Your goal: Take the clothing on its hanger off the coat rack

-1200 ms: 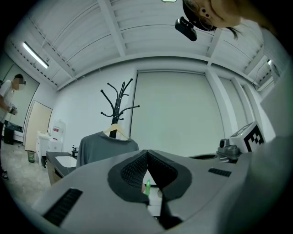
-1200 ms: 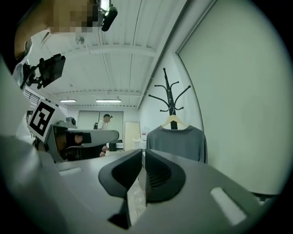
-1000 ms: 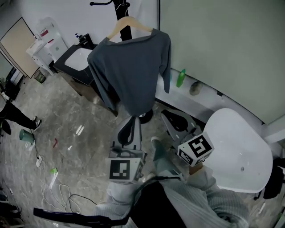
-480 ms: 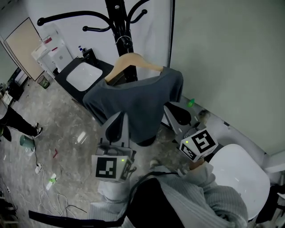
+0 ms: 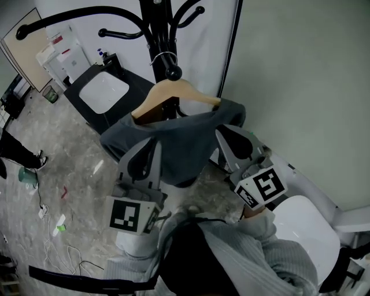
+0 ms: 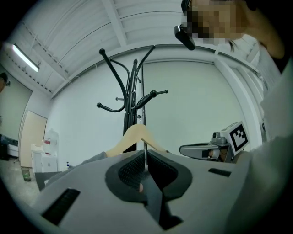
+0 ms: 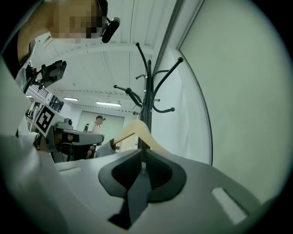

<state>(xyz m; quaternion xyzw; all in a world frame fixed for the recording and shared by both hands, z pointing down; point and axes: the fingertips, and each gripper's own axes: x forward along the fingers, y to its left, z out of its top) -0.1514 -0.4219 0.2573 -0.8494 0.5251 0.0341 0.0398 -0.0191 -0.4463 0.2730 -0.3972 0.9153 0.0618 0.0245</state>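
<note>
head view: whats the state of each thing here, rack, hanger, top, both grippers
coat rack, upright
hanger, hooked on the coat rack
grey top, draped on the hanger
left gripper, jaws shut, nothing between them
right gripper, jaws shut, nothing between them

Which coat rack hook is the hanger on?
The short low peg with the round knob; the wooden hanger's wire loop hangs on it. The long curved arms above it hold nothing.
</note>
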